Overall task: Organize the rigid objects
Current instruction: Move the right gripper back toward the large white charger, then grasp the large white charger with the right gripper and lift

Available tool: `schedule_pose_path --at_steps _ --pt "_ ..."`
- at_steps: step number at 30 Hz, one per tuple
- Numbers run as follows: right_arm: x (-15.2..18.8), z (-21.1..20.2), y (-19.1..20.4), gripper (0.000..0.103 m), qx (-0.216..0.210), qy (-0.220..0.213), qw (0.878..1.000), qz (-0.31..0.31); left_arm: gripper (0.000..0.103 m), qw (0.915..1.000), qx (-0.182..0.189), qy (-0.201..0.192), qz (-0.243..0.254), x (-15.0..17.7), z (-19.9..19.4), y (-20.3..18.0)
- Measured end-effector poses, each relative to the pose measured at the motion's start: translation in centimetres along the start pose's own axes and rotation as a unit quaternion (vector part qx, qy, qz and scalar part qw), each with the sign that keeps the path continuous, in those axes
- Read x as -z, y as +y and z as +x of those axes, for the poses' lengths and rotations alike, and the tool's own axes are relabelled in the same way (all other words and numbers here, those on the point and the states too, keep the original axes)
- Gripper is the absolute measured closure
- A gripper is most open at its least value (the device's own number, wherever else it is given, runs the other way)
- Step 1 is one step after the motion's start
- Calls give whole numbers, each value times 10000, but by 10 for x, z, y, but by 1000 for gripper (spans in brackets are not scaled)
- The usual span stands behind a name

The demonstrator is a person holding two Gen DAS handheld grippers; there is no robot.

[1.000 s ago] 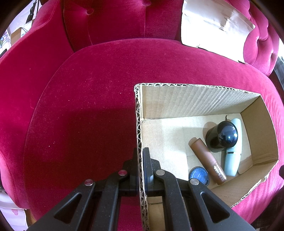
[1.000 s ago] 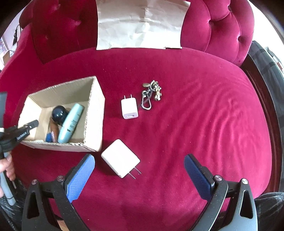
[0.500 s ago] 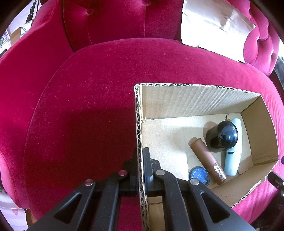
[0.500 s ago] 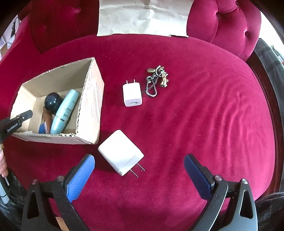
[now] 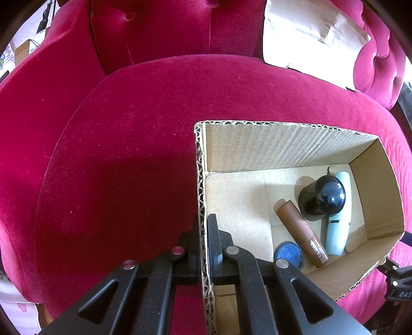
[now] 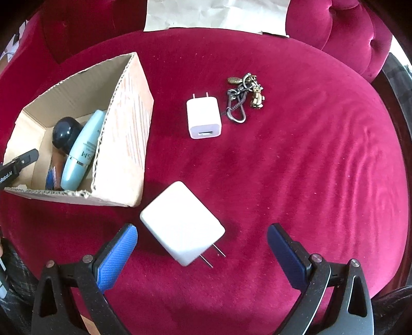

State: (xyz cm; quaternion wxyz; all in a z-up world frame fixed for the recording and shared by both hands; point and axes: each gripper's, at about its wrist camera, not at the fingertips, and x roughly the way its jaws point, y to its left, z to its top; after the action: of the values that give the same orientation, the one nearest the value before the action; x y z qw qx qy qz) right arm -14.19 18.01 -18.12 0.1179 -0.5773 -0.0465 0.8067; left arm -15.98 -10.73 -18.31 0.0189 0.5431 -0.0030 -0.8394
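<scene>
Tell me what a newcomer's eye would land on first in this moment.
Probably the large white charger, lying prongs-out on the red velvet seat between the open right gripper fingers. Next, the cardboard box at left, its wall pinched by the left gripper, with a pale blue bottle inside.

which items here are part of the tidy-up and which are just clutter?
Part of the job:
cardboard box, its wall clamped by the left gripper
large white charger, ahead of the open right gripper
small white charger
keychain
already boxed: blue tube, brown tube, black bottle, blue cap

Just lying about:
brown paper against the backrest
red sofa
</scene>
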Motion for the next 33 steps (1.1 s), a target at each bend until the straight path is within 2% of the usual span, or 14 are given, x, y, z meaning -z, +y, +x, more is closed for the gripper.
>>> schedule_pose_path --at_steps 6,9,11,18,29,33 --pt "-3 -2 5 4 -149 -104 9998 -1 100 10000 -9 0 10 -1 1 0" --pt "-3 -2 6 17 -171 -72 9998 1 100 10000 -7 2 5 0 1 0" --pt "-3 -1 7 38 -204 -40 9998 -25 100 10000 -12 1 13 -1 2 0" --pt "-2 -4 14 38 -123 -71 9998 -106 100 10000 -16 -2 20 0 3 0" --pt "1 -18 5 38 10 -70 9999 157 100 10000 -17 -4 32 -3 4 -1" --pt "5 -26 17 38 74 -72 9998 161 100 10000 -19 -5 36 -3 4 -2"
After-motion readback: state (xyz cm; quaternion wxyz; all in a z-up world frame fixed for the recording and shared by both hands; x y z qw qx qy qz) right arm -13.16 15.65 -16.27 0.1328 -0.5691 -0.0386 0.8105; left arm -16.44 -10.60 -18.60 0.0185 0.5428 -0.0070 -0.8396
